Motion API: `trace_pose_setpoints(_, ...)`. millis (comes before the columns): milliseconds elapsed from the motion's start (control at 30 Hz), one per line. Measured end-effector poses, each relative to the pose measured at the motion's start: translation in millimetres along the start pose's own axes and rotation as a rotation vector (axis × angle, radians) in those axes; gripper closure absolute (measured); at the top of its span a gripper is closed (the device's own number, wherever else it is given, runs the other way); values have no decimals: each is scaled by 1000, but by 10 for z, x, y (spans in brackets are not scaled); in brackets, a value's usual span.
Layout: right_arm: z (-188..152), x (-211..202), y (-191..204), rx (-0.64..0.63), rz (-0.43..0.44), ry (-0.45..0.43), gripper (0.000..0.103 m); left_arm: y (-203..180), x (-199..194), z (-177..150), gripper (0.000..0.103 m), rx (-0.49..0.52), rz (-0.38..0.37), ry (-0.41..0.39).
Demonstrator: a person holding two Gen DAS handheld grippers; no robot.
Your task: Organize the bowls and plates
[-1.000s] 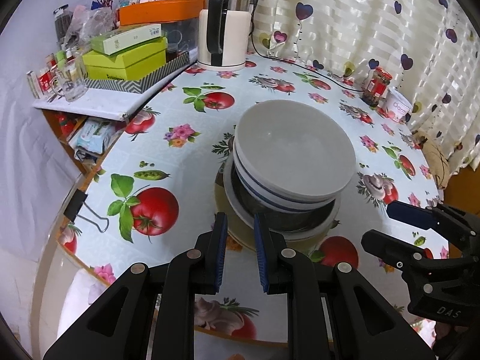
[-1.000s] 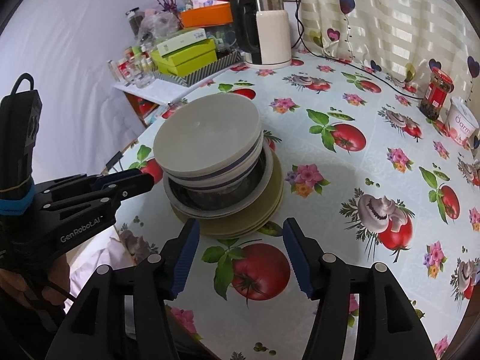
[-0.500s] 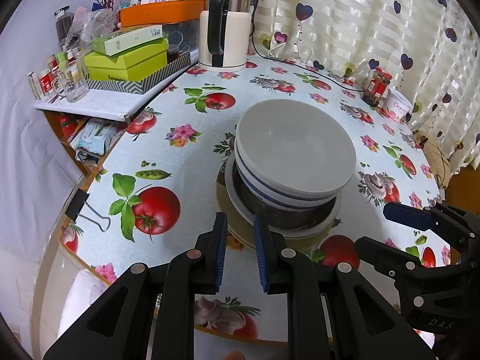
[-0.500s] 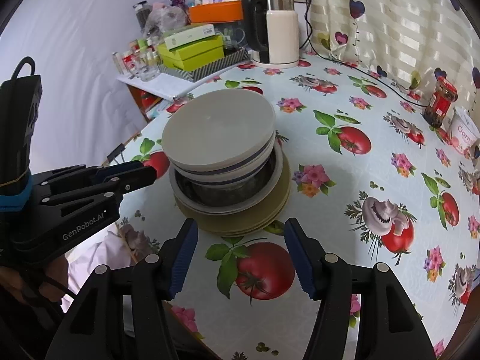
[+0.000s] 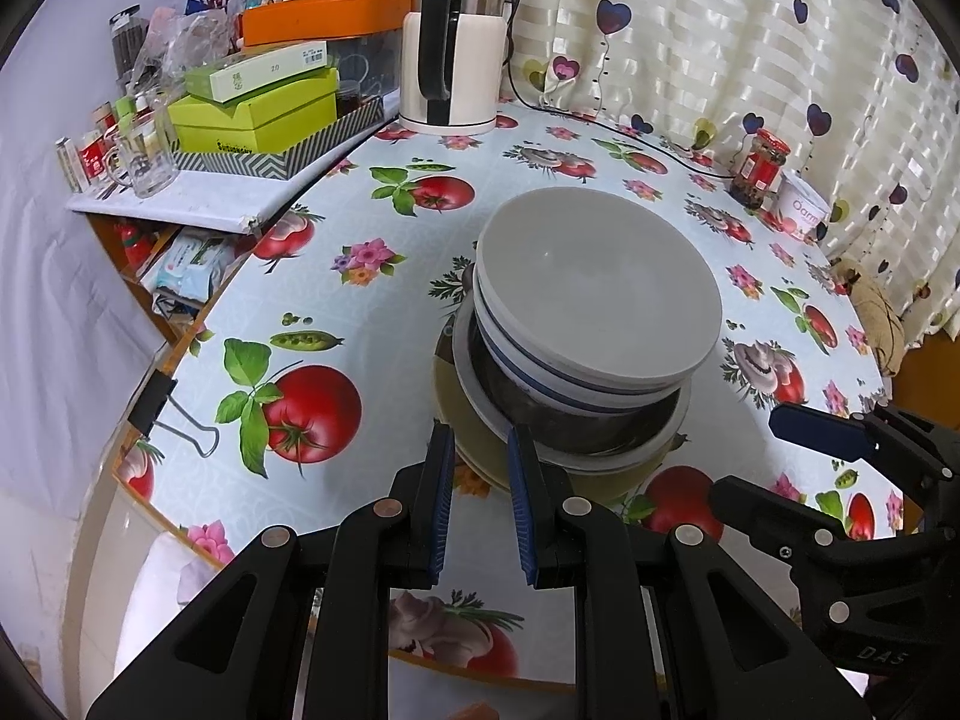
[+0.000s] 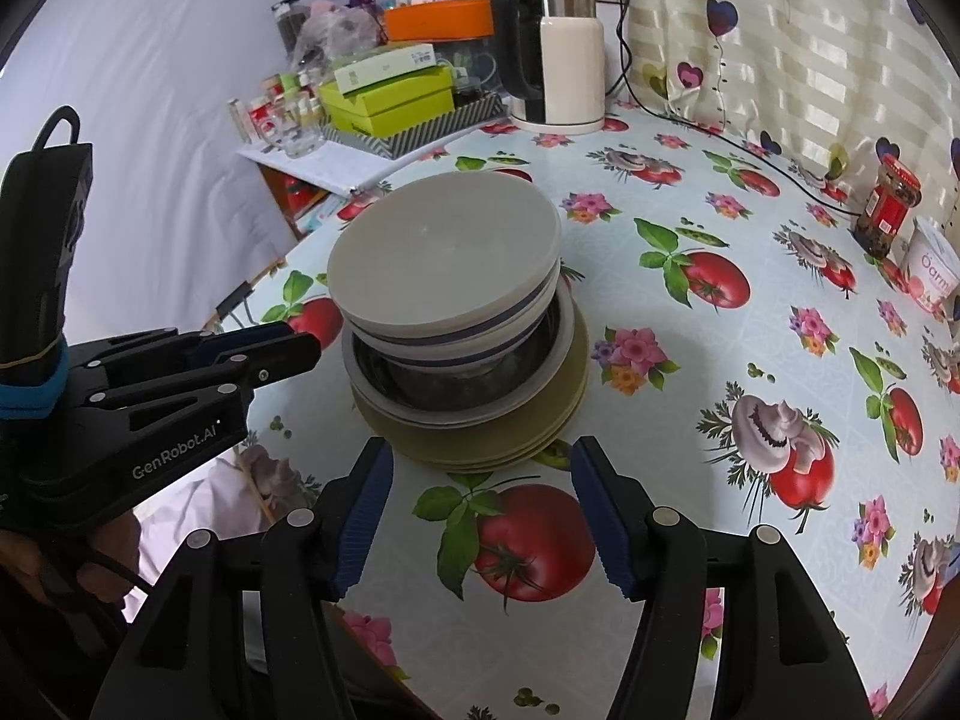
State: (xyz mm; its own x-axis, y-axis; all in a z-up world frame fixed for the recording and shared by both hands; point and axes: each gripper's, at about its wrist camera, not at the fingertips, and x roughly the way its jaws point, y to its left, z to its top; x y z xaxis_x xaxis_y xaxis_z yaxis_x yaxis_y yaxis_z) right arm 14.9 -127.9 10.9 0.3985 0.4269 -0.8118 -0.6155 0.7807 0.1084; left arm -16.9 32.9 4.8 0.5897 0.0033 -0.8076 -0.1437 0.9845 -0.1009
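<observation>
- Left wrist view: the left gripper has its jaws set a narrow gap apart with nothing between the pads; they pinch nothing.
- Just ahead of its fingertips, slightly to the right, stands the stack of dishes on the table with its fruit-print cloth.
- The stack runs straight up, every dish mouth-up: olive plates at the bottom, a white dish on them, a metal bowl inside it, then a blue-striped bowl, with a plain white bowl nested on top.
- The top bowl sits a little off-centre, shifted away from the gripper and to the right.
- The right gripper shows at the lower right, beside the stack and apart from it.
- Far ahead stand a kettle and, to the right, a jar.
- Right wrist view: the right gripper has its jaws spread wide and opening, with only the tablecloth showing between them.
- The plates lie just beyond the fingertips, not touched by either pad; the white bowl tops the upright stack further ahead.
- The left gripper points in from the left, its tips just beside the bowls; whether they touch is unclear.
</observation>
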Motion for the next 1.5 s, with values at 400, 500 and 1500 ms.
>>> trace_pose_setpoints(400, -4, 1, 1, -1, 0, 0, 38, 1, 8, -8, 84, 0, 1, 1)
trace_pose_setpoints(500, -9, 7, 9, -1, 0, 1, 38, 1, 9, -10, 84, 1, 3, 1)
trace_pose_setpoints(1500, -21, 37, 54, -1, 2, 3, 36, 0, 14, -23, 84, 1, 5, 3)
